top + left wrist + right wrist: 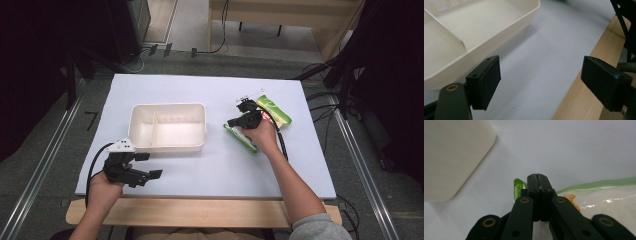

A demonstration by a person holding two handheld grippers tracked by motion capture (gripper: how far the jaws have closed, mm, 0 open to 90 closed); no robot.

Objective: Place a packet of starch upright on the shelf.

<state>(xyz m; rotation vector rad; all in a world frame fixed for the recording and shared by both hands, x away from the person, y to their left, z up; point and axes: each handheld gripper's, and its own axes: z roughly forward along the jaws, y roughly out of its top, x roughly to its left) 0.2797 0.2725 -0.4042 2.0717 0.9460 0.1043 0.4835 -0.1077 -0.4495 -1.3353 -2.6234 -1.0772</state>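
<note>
My left gripper (142,165) hovers near the tabletop's (210,170) front edge, jaws wide apart, just beside the cream divided tray (168,127). My right gripper (241,114) has its jaws pressed together over a green-edged clear bag (599,195); whether they pinch it, I cannot tell.

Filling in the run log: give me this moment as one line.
left gripper open, near white divided plastic bin | right gripper shut on green-edged clear plastic bag | white table
</note>
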